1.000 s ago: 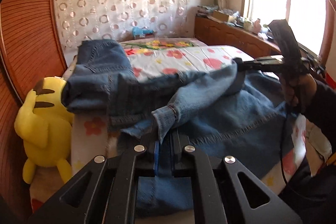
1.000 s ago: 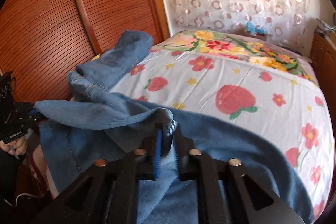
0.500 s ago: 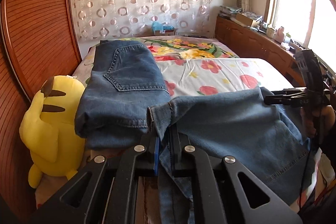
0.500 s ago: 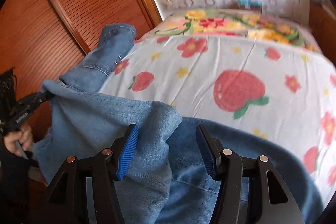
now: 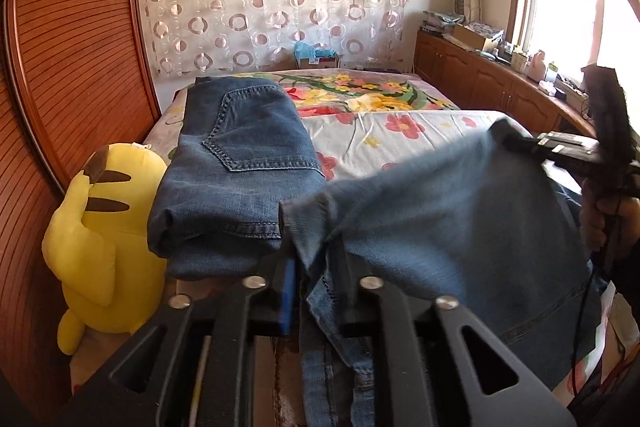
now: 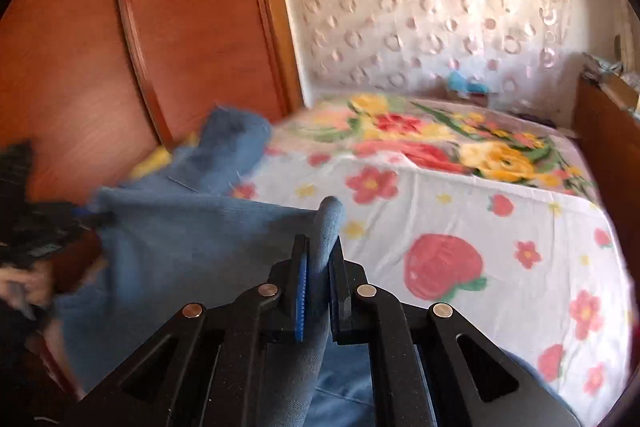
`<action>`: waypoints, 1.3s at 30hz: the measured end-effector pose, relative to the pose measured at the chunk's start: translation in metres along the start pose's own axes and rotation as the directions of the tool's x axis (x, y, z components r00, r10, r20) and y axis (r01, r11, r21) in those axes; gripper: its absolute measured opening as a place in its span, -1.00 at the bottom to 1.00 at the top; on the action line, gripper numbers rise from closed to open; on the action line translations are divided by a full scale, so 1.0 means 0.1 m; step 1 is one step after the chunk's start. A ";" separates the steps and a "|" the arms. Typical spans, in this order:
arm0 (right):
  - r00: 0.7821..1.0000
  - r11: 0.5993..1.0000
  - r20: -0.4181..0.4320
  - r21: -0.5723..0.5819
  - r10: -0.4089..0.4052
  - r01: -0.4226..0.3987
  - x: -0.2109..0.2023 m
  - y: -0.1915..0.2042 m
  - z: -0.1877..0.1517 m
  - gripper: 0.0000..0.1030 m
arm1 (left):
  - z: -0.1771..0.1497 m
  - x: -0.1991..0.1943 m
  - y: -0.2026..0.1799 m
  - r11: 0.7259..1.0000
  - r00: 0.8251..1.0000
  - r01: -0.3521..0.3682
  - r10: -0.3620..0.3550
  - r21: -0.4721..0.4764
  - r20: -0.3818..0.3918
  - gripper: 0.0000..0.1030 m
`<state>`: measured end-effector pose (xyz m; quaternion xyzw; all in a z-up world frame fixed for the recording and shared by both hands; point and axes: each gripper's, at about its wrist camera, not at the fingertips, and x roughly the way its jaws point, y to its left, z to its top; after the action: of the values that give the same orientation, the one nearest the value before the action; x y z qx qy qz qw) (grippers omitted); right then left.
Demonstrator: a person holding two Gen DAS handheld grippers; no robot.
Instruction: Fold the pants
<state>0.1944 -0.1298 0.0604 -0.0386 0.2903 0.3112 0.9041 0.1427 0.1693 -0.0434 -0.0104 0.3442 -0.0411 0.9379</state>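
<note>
Since the frame a second earlier, the bunched denim has been drawn out into a flat, taut panel between your two hands, and the right gripper (image 6: 318,261), which stood wide half a second ago, is closing on a fold of the jeans (image 5: 440,219) that is pinched between its pads. The left gripper (image 5: 316,277) is opening, with the hem corner still lying between its fingers; whether the pads still press on it cannot be told. The jeans hang over the near edge of the bed (image 5: 420,131), just beside a second, already folded pair of jeans (image 5: 240,155) and a yellow plush toy (image 5: 100,235). To fold well, keep both corners level and the panel stretched before laying it over. Only the left view shows the folded pair's pocket and the plush; only the right view shows the pinch itself.
</note>
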 end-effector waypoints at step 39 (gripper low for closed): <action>0.951 0.947 0.030 0.096 -0.309 0.305 -2.30 -0.88 -1.30 0.05 | -0.28 -0.33 -1.49 0.978 0.980 0.185 -0.191 0.095 0.052 0.61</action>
<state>0.0336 -0.3573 0.0689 -0.0356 0.2742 0.1541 0.9486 0.0888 0.0234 -0.0365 -0.0019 0.3106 -0.1446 0.9395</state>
